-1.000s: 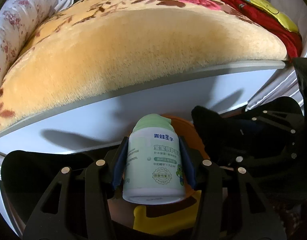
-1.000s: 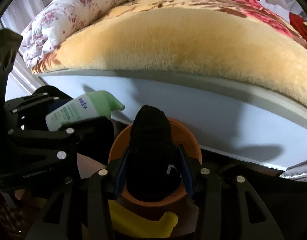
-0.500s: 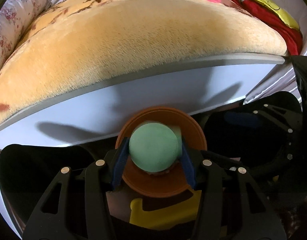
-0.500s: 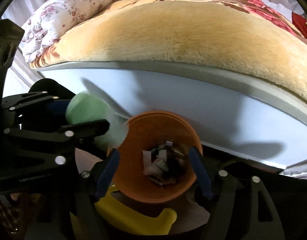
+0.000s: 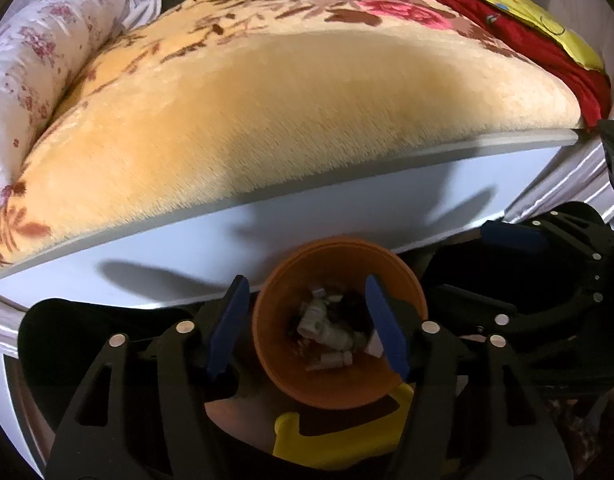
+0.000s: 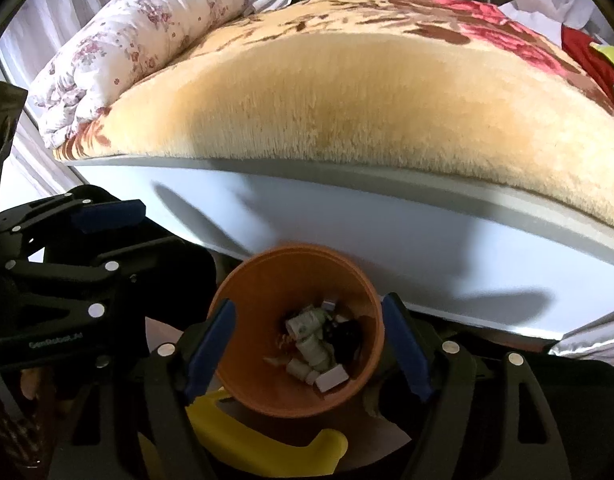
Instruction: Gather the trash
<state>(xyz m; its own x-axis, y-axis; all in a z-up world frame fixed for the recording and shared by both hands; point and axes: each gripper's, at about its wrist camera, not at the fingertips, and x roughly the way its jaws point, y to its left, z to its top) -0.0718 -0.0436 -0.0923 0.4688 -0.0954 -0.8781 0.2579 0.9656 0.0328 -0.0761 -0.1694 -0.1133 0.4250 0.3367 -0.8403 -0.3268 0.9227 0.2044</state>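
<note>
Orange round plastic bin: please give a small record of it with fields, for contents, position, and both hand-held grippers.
bin: orange round plastic bin, upright on the floor
contents: white scraps and a dark item
position: before the white bed frame
left hand-held gripper: open, empty, jaws just opening
right hand-held gripper: open, empty, above bin

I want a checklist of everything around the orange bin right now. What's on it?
Surface: floor beside the white bed base, mostly hidden.
Job's things: orange bin holds white scraps and something black.
Clutter: yellow plastic piece below the bin.
Grippers: left tool and right tool both open above the bin; their jaws have just been opening, and nothing is gripped between them.
Cables: nothing seen.
Surroundings: plush yellow blanket, floral quilt, red cloth on the bed.
</note>
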